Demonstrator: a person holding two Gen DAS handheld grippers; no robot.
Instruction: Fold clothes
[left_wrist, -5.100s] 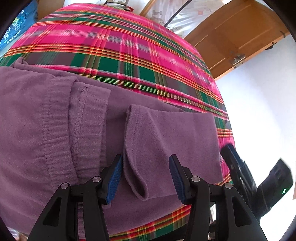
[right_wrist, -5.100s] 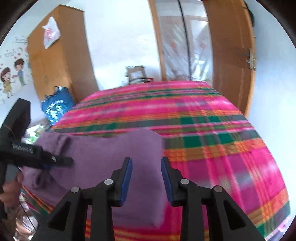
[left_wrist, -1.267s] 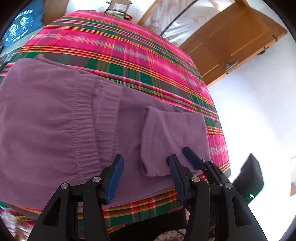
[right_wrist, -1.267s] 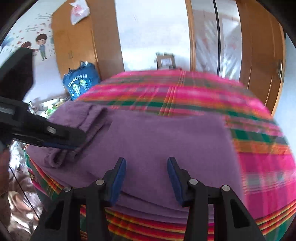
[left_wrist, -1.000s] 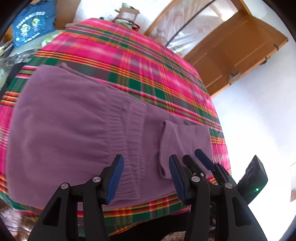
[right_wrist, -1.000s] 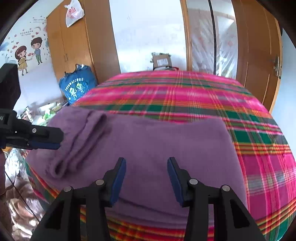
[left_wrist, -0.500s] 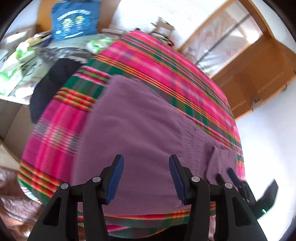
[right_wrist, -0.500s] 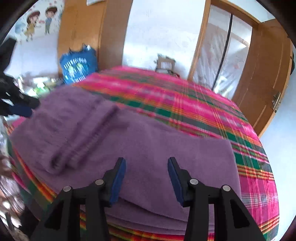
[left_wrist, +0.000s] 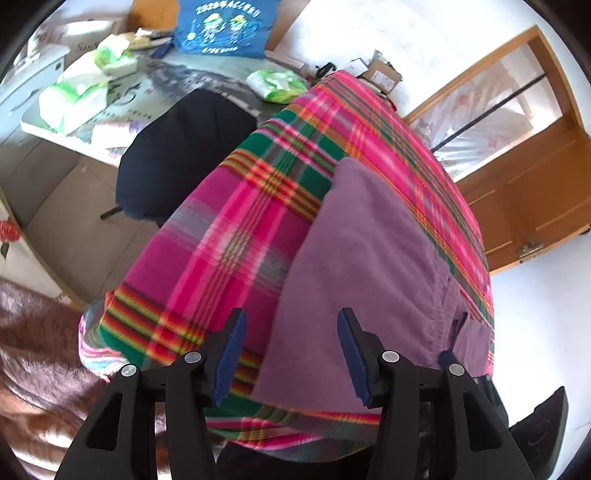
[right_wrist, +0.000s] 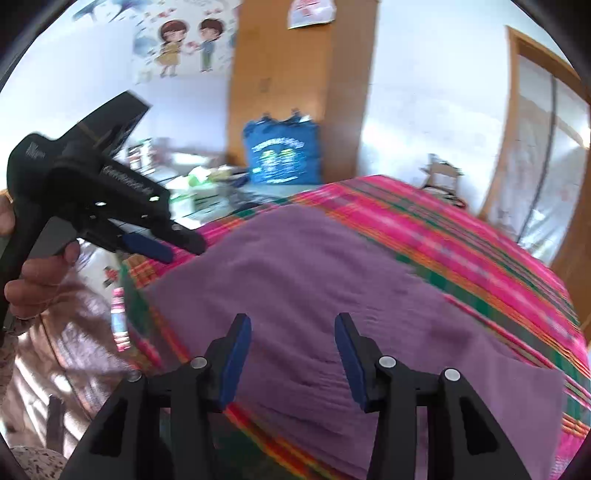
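Over the near left corner of the purple garment (left_wrist: 369, 266) on the plaid bed (left_wrist: 229, 236), we have swung both grippers leftward from its folded sleeve end, left gripper (left_wrist: 291, 354) and right gripper (right_wrist: 293, 360) open-jawed and empty, likely seeking the next fold's edge.

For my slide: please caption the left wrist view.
Open left gripper above purple garment on plaid blanket.

Purple garment (left_wrist: 362, 266) on pink, green and orange plaid cloth (left_wrist: 229, 236); blue bag (right_wrist: 282, 155).
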